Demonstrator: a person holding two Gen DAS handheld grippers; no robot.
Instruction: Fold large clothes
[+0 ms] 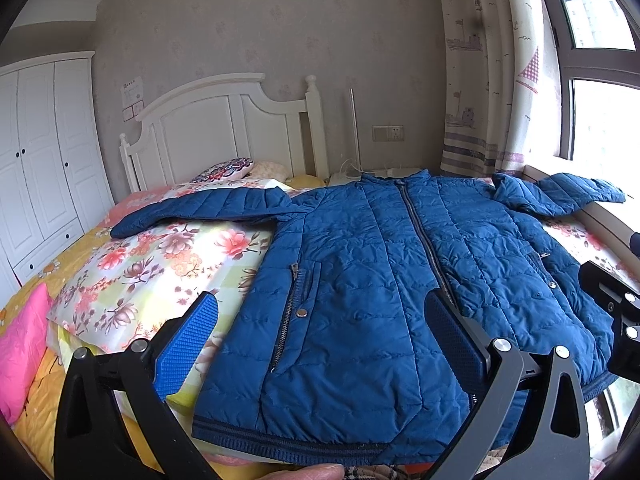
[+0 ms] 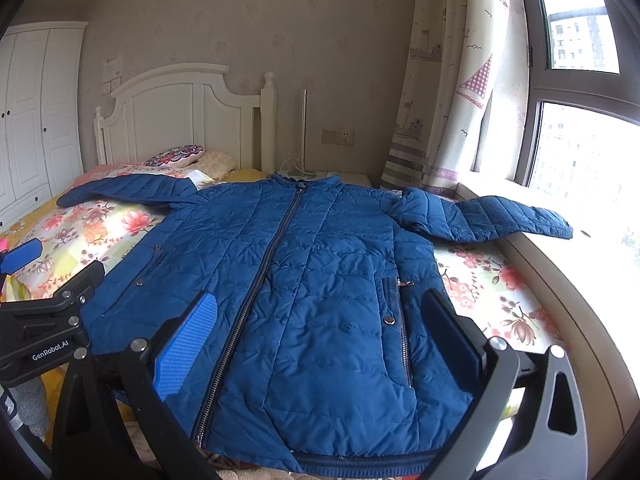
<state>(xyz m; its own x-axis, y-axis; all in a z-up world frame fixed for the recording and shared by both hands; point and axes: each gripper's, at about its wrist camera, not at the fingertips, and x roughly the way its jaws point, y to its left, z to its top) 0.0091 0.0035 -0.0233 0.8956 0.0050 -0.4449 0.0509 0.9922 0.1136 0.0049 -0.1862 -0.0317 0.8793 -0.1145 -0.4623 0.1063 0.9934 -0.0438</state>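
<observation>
Jacket (image 1: 360,280) is laid flat, front up and zipped, across the bed (image 1: 152,264), sleeves spread wide, prob. for folding. Left tool (image 1: 320,340) and right tool (image 2: 320,336) are held wide, empty, near the jacket hem.

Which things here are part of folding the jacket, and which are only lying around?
For the job:
blue quilted jacket, spread flat and zipped
left gripper, open, holds nothing
right gripper, open, holds nothing
floral bed cover under the jacket

Just lying about:
patterned pillow
pink cushion
white wardrobe
curtain
</observation>
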